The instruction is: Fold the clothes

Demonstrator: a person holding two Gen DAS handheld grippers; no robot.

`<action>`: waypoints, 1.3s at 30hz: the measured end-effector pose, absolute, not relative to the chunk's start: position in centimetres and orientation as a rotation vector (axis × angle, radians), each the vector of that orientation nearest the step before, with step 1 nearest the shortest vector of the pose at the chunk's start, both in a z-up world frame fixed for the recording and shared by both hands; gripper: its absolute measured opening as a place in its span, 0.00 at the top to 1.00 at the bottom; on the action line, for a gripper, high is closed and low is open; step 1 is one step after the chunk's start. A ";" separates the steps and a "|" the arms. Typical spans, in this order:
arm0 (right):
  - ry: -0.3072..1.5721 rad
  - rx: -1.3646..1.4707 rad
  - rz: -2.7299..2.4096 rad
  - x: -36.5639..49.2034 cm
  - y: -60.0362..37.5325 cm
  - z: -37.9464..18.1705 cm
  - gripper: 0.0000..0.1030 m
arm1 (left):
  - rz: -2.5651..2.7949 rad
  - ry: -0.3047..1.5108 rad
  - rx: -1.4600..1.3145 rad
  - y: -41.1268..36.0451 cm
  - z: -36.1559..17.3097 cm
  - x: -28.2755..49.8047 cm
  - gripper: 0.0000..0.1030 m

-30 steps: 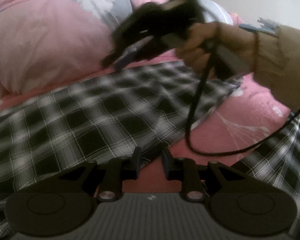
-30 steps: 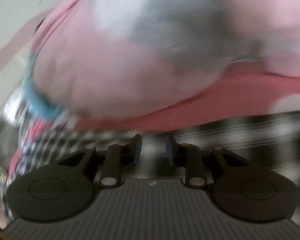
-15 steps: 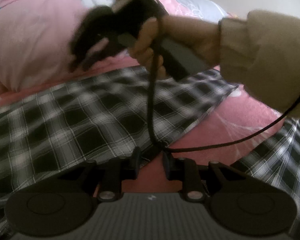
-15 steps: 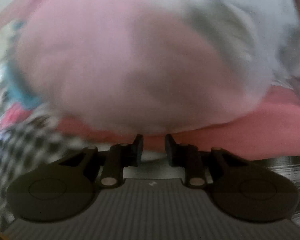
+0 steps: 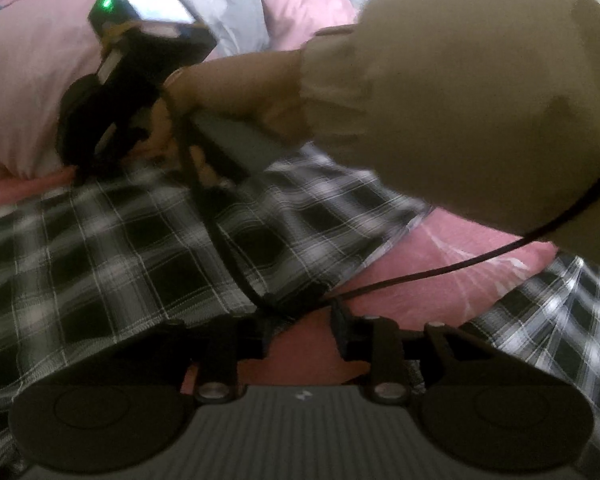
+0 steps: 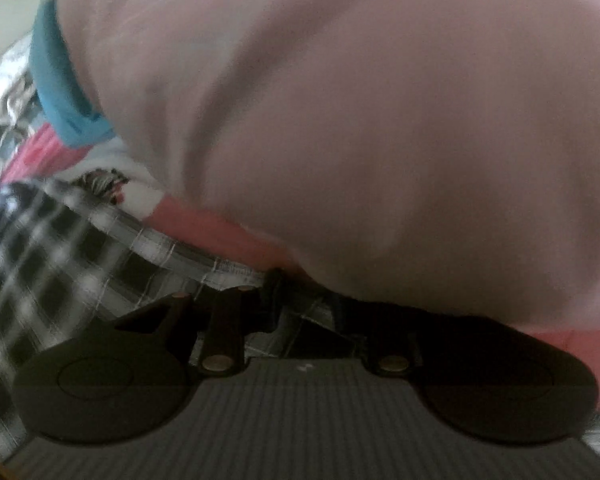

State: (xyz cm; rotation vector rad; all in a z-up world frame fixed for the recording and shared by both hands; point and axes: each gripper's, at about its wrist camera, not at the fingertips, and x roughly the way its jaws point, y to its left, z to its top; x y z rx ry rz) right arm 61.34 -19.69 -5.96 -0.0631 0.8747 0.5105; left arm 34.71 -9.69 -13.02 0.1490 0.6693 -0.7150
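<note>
Black-and-white checked cotton shirt [image 5: 140,248] on pink bed [image 5: 452,256], edge between right hand-held gripper [image 6: 306,300]'s near-closed fingers, grip unclear; left hand-held gripper [image 5: 300,320] parted, just widened, empty.

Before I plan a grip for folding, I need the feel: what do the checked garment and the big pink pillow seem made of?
The checked garment looks like thin woven cloth, matte, perhaps cotton: the black-and-white plaid runs through it and it lies flat with a stitched hem. The pink pillow looks like soft, smooth fabric over stuffing: it bulges roundly. The fibre of either is a guess.
</note>
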 end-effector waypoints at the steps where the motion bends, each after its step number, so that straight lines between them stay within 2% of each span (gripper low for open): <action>1: 0.866 -0.078 0.500 60.9 -20.0 -5.5 0.79 | -0.717 0.667 0.152 -9.7 -13.0 34.7 0.68; 8: 0.749 -0.009 0.326 53.5 -29.4 1.5 0.73 | -0.729 0.612 0.151 -9.1 -11.3 33.4 0.54; 14: 0.632 0.094 0.125 37.9 -40.4 7.5 0.66 | -0.762 0.562 0.129 -8.0 -8.8 30.0 0.50; 18: 0.616 0.205 0.083 26.2 -41.2 6.0 0.55 | -0.733 0.531 0.129 -6.7 -6.9 26.9 0.42; 25: 0.595 0.238 0.107 12.6 -37.8 2.0 0.43 | -0.577 0.582 0.062 -1.9 -5.1 19.1 0.41; 32: 0.591 0.283 0.196 7.2 -33.7 -1.6 0.40 | -0.340 0.641 -0.072 4.6 -5.5 12.6 0.41; 37: 0.608 0.129 0.236 5.2 -30.7 -4.2 0.38 | -0.129 0.644 -0.091 8.7 -5.7 9.0 0.41; 39: 0.629 0.052 0.234 4.8 -29.8 -5.5 0.34 | -0.045 0.645 -0.083 10.3 -5.3 7.9 0.42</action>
